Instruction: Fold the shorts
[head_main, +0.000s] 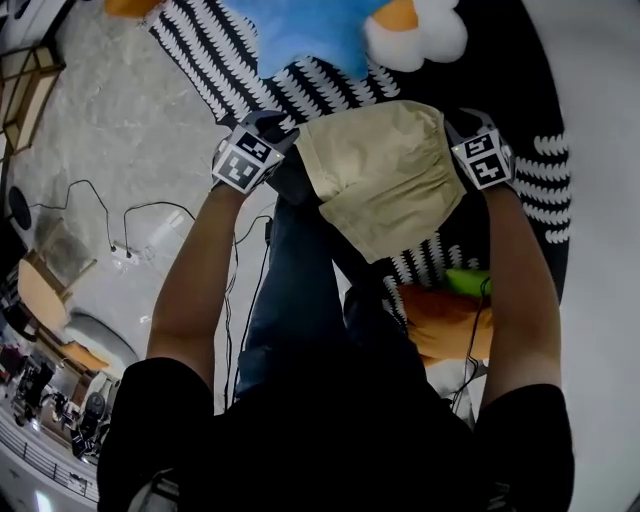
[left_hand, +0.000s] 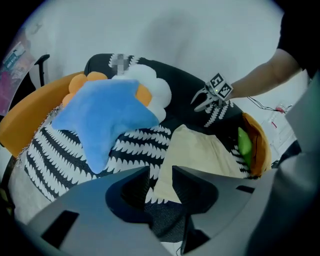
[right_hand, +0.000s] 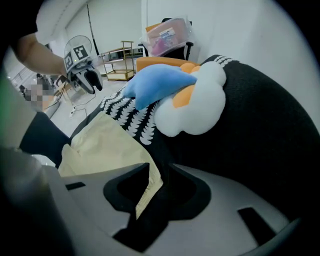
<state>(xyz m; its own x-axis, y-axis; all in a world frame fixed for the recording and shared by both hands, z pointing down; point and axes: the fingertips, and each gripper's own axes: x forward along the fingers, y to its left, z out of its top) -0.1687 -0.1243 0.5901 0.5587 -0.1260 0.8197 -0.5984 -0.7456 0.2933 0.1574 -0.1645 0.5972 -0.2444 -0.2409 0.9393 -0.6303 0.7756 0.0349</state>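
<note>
The beige shorts (head_main: 385, 175) lie on a black-and-white patterned cushion (head_main: 320, 85), near a blue star pillow (head_main: 300, 30). The left hand-held gripper (left_hand: 161, 175) is released, its jaws apart around one corner of the shorts. The right hand-held gripper (right_hand: 159, 172) is also released, with the hem loose between its jaws.

Beige shorts (head_main: 385, 175) lie spread flat on black-and-white patterned cover.

The shorts (head_main: 385, 170) are matt beige woven cloth, smooth; at their eleven o'clock a blue star cushion (head_main: 300, 35) looks soft plush; beneath lies matt black-and-white patterned cloth (head_main: 200, 50); the left gripper (left_hand: 161, 175) and right gripper (right_hand: 159, 175) are smooth matt grey plastic.
</note>
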